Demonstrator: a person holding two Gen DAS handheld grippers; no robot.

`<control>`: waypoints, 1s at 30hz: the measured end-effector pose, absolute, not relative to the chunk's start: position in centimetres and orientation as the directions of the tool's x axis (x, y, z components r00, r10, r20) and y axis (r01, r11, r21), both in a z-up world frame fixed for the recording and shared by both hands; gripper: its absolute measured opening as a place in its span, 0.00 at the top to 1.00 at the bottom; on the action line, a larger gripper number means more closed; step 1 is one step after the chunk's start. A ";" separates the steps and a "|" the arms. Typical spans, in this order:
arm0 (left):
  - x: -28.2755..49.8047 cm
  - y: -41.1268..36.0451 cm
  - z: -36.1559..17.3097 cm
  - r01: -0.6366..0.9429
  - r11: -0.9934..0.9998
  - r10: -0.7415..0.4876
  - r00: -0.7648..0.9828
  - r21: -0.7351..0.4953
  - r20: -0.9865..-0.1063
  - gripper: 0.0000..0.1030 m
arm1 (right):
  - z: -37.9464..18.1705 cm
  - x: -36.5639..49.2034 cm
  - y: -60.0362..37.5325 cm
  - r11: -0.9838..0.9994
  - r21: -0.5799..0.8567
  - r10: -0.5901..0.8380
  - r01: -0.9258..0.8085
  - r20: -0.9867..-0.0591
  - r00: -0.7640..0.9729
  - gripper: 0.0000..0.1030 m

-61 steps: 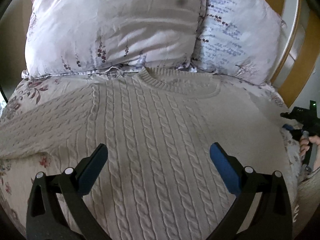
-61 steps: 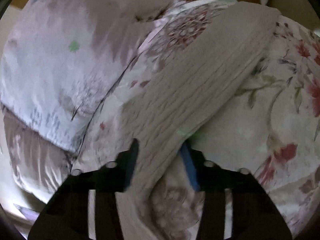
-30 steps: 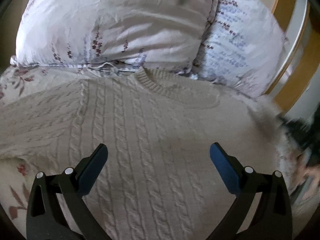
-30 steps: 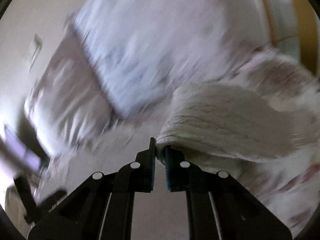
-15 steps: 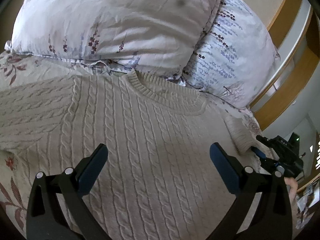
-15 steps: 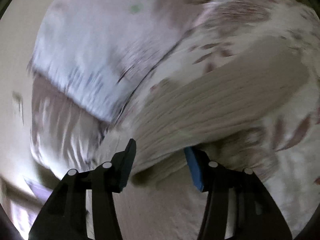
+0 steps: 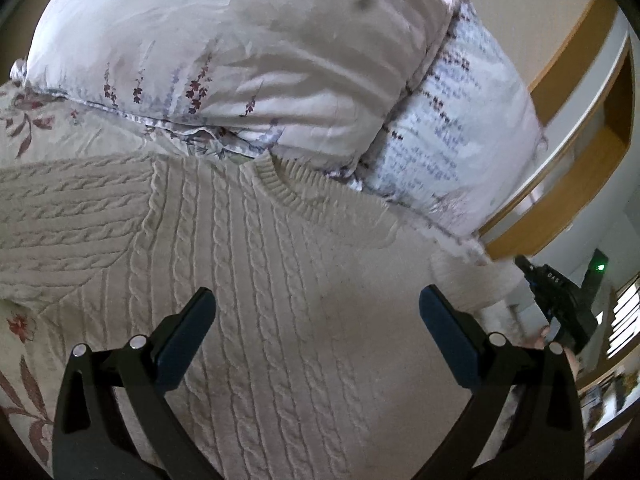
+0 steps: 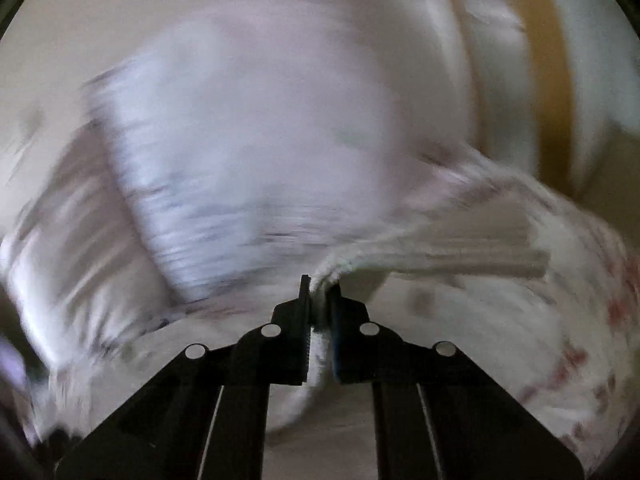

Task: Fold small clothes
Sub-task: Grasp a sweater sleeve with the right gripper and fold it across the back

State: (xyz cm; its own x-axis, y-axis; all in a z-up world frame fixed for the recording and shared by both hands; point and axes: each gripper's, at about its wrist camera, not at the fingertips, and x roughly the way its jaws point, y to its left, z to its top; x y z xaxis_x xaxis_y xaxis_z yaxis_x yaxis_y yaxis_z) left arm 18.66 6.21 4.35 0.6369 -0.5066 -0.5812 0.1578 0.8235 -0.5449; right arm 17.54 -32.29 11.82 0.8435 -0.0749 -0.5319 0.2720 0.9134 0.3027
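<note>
A cream cable-knit sweater (image 7: 256,280) lies flat on the floral bedspread, collar toward the pillows. My left gripper (image 7: 316,320) is open and hovers empty over the sweater's chest. My right gripper (image 8: 320,300) is shut on the sweater's right sleeve (image 8: 440,252), lifting it; that view is badly blurred. In the left wrist view the right gripper (image 7: 560,300) appears at the far right, holding the raised sleeve end (image 7: 472,280). The left sleeve (image 7: 60,208) stretches out to the left.
Two pillows (image 7: 240,60) lean at the head of the bed behind the collar. A wooden headboard (image 7: 580,120) stands at the right. The floral bedspread (image 7: 24,320) shows at the left edge.
My right gripper went from open around the sleeve to shut on it and is lifting it with fast motion. The left gripper shifted slightly and stays open.
</note>
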 end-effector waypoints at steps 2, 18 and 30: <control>18.8 6.6 4.3 0.157 0.788 -0.545 0.626 -0.595 -0.557 0.02 | 12.3 18.6 -26.9 0.958 0.278 0.093 0.071 -0.534 0.840 0.91; 20.6 6.1 1.7 0.058 0.723 -0.609 0.523 -0.688 -0.596 0.23 | 3.6 16.7 -30.0 0.723 0.664 0.449 0.192 -0.663 0.599 0.49; 19.0 10.2 1.2 0.015 0.730 -0.580 0.541 -0.683 -0.608 0.25 | 0.4 15.7 -37.1 0.630 0.654 0.230 0.418 -0.672 0.704 0.91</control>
